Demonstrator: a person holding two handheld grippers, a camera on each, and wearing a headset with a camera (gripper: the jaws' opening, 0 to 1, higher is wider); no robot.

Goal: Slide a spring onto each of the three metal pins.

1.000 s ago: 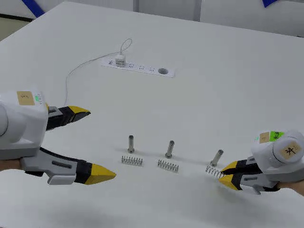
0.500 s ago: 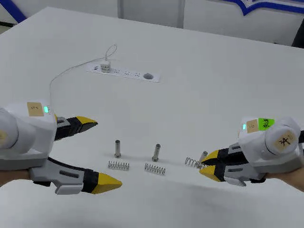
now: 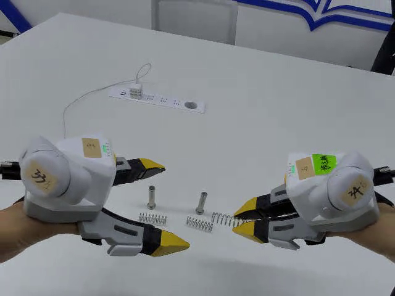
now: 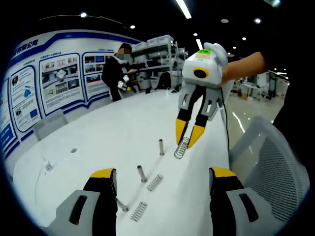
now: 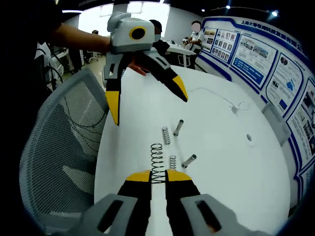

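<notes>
My right gripper [image 3: 242,219] is shut on one end of a spring [image 3: 223,218], which sticks out level towards the pins and hangs just above the table. In the right gripper view the held spring [image 5: 157,164] rises from between the yellow tips. Two short metal pins [image 3: 152,197] [image 3: 200,202] stand upright, each with a loose spring [image 3: 153,217] [image 3: 199,224] lying in front of it. The left gripper view shows all three pins [image 4: 161,146] [image 4: 141,173] [image 4: 122,204]. My left gripper [image 3: 165,203] is open, its jaws spread wide around the left pin's area, holding nothing.
A white power strip [image 3: 157,99] with a plugged-in charger and its cable [image 3: 86,95] lies further back on the white table [image 3: 278,129]. A mesh office chair [image 5: 64,147] stands at the table's edge. People stand at the back of the room.
The right gripper has lifted the rightmost spring off the table and carried it left towards the middle pin. The left gripper has moved in closer to the pins, still open.
</notes>
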